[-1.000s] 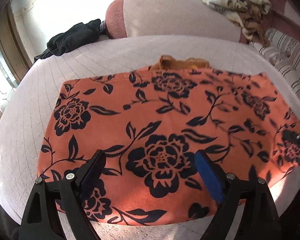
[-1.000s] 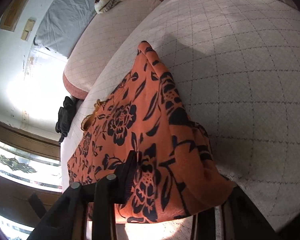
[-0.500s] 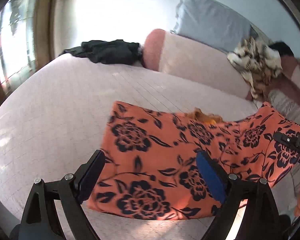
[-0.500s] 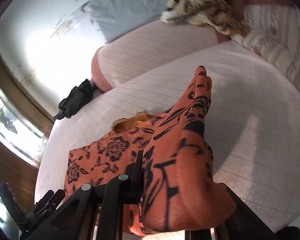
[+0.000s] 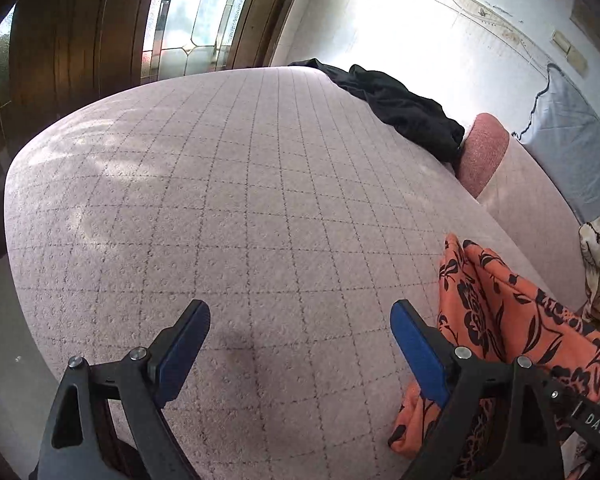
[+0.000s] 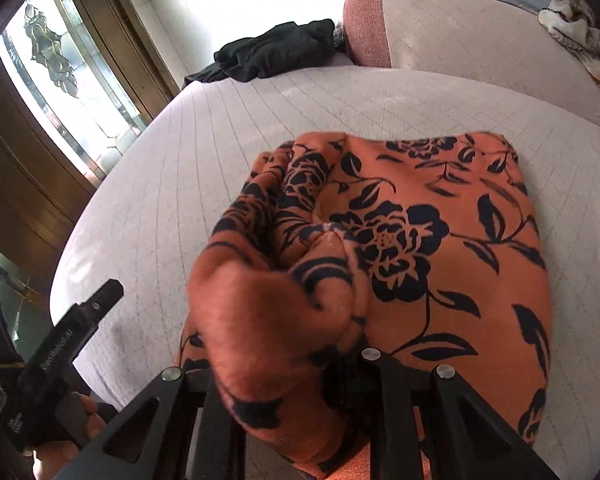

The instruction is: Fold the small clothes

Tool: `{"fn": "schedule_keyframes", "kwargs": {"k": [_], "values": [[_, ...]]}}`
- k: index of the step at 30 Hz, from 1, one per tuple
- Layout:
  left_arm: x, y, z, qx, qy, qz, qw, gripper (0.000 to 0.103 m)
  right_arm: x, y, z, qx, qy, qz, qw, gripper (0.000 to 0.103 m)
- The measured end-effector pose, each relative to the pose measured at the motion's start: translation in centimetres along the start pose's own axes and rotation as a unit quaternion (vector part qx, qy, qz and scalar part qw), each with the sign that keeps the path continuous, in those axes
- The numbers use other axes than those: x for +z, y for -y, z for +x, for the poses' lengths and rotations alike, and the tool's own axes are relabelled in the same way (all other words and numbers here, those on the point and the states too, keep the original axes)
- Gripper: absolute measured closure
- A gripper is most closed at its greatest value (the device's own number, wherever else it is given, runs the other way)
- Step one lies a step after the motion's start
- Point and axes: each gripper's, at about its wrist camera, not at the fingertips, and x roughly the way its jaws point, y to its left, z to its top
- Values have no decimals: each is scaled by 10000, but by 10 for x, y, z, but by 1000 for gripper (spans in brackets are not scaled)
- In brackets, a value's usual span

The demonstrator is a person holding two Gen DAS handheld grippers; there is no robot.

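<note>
An orange garment with black flowers [image 6: 420,240] lies folded over on the quilted bed. My right gripper [image 6: 332,344] is shut on a bunched edge of it, and the cloth drapes over the fingers and hides their tips. My left gripper [image 5: 300,336] is open and empty above bare bed, with the garment [image 5: 500,312] just to its right. The left gripper's body also shows at the lower left of the right wrist view [image 6: 72,340].
A black garment [image 5: 404,108] lies at the far edge of the bed [image 5: 220,200], next to a pink bolster [image 5: 484,152]. A patterned blanket [image 6: 580,32] lies at the far right. A wooden-framed window [image 5: 188,16] stands beyond the bed.
My right gripper has carried the garment's edge across to the left, folding it over. My left gripper has swung left, off the garment, and now faces bare bed.
</note>
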Motion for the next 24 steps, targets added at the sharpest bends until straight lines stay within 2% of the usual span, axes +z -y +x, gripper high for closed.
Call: {"fn": "schedule_keyframes", "kwargs": {"k": [3, 4, 5, 7, 8, 9, 10, 12, 15, 17, 18, 20, 23, 24], "values": [[0, 4, 0, -27, 47, 115, 9999, 12, 10, -11, -27, 8, 419, -49, 9991, 83], [2, 6, 0, -34, 80, 120, 9999, 12, 8, -19, -26, 5, 432, -163, 9989, 82], [2, 4, -1, -29, 128, 96, 9999, 12, 4, -28, -17, 45, 318, -291, 9991, 78], [4, -1, -6, -5, 250, 2, 9997, 12, -11, -44, 24, 305, -336, -597, 9972, 43], [5, -7, -12, 5, 320, -43, 9995, 12, -27, -49, 38, 396, -457, -712, 9956, 33], [5, -10, -15, 9, 386, -73, 9992, 12, -34, -51, 30, 333, -86, -822, 9960, 33], [5, -12, -19, 4, 443, -97, 9990, 12, -38, -50, 20, 461, 72, -767, 9960, 33], [5, -10, -24, -204, 423, -58, 9989, 12, -40, -34, 3, 936, 80, -338, 9950, 32], [0, 13, -39, -1046, 141, 273, 9940, 12, -45, -5, -34, 1024, 471, 82, 9936, 28], [-11, 38, -54, -1572, -5, 713, 9850, 12, -52, 19, -51, 973, 668, 390, 9922, 22], [-19, 54, -61, -1685, -38, 1036, 9802, 12, -56, 31, -57, 938, 726, 567, 9913, 22], [-32, 82, -59, -1608, -151, 1621, 9735, 12, -63, 55, -63, 974, 769, 932, 9879, 22], [-40, 107, -33, -1258, -620, 2029, 9691, 12, -66, 82, -67, 1078, 786, 1322, 9822, 22], [-41, 110, -24, -1118, -722, 2044, 9698, 20, -65, 86, -66, 1095, 791, 1355, 9815, 22]]}}
